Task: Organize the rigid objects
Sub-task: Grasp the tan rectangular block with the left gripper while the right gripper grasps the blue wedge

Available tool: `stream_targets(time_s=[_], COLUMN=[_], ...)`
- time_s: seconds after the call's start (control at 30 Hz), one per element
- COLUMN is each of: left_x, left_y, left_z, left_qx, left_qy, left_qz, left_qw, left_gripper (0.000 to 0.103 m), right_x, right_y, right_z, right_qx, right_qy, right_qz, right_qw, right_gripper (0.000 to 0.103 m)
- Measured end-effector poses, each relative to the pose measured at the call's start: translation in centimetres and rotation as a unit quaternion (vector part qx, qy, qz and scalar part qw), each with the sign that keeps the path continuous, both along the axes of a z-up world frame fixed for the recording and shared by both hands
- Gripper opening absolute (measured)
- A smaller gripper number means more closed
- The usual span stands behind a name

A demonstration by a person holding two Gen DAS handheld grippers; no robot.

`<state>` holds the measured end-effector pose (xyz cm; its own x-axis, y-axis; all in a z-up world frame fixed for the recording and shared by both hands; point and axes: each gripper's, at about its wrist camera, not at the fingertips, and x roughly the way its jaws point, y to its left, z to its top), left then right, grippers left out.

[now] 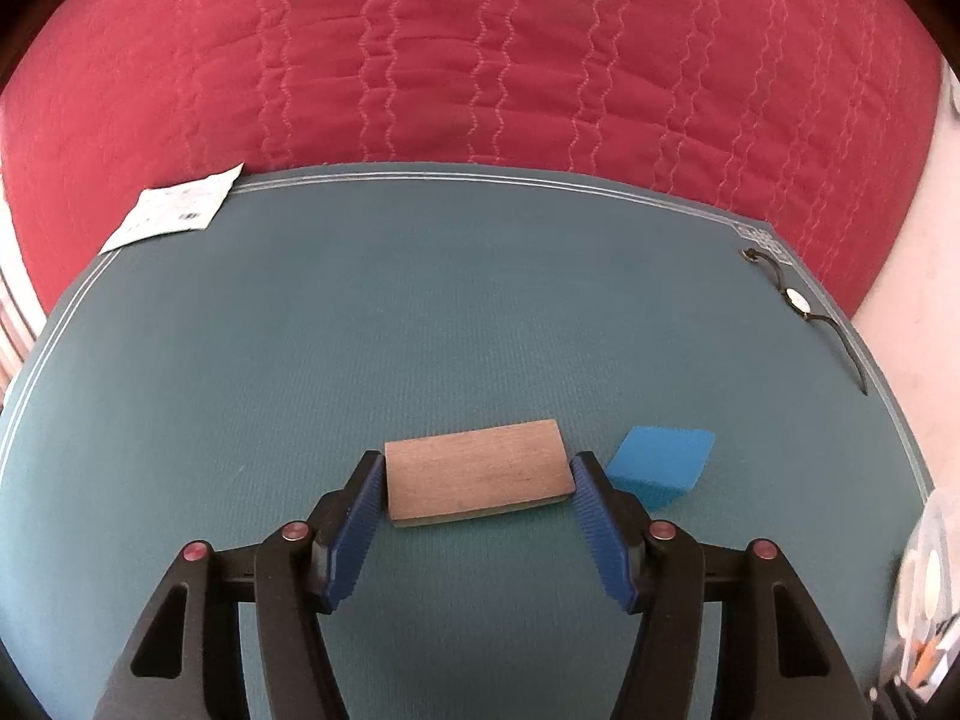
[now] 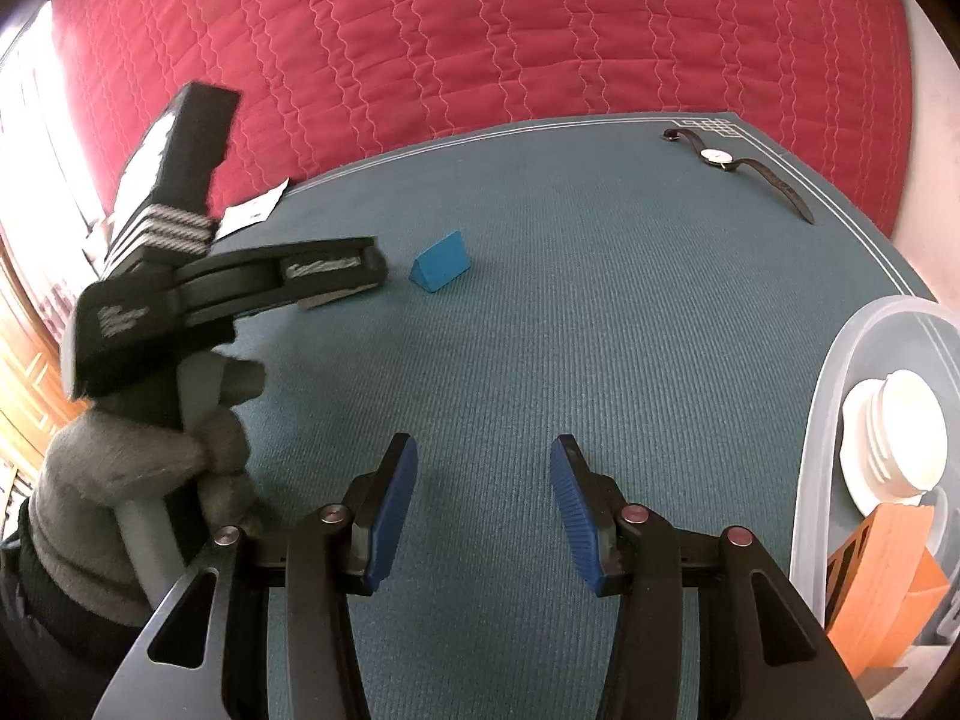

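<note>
A flat wooden block (image 1: 475, 471) lies on the teal mat (image 1: 420, 300). My left gripper (image 1: 477, 468) is open, its blue pads on either side of the block's ends, close to them or just touching. A blue wedge block (image 1: 660, 465) lies just right of it, and shows in the right wrist view (image 2: 441, 269) too. In that view the left gripper (image 2: 336, 276) reaches in from the left over the wooden block, mostly hiding it. My right gripper (image 2: 483, 498) is open and empty above the mat, near its front.
A wristwatch (image 2: 729, 165) lies at the mat's far right corner. A clear plastic bin (image 2: 840, 360) at the right holds a white lid-like piece (image 2: 894, 438) and an orange object (image 2: 882, 576). A white paper (image 1: 174, 210) lies at the far left corner. A red quilt (image 1: 480, 60) lies beyond.
</note>
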<state>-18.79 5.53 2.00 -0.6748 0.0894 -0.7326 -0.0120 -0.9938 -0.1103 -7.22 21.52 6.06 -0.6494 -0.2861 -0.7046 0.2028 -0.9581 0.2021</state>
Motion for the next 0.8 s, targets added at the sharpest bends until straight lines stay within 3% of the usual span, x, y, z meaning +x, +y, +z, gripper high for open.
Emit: stream_targets(time_s=[0.43, 0.53, 0.8], left_x=[5.5, 6.5, 6.7], left_y=[-1.7, -2.2, -3.0], left_z=[0.0, 0.3, 0.3], left_qx=[-0.02, -0.022, -0.012], left_qy=[0.017, 0.02, 0.015], left_qz=[0.019, 0.031, 0.047], left_qw=[0.9995, 0.9991, 0.9987], left_gripper=[0.065, 0.065, 0.065], right_x=[0.0, -0.8, -5.0], right_y=[-0.6, -1.1, -1.1], right_z=[-0.1, 0.0, 0.4], right_qx=[0.017, 0.042, 0.037], right_qy=[-0.001, -0.006, -0.036], right_qz=[0.009, 0.016, -0.001], right_qw=[1.0, 0.999, 0.999], right_gripper=[0.053, 0.053, 0.053])
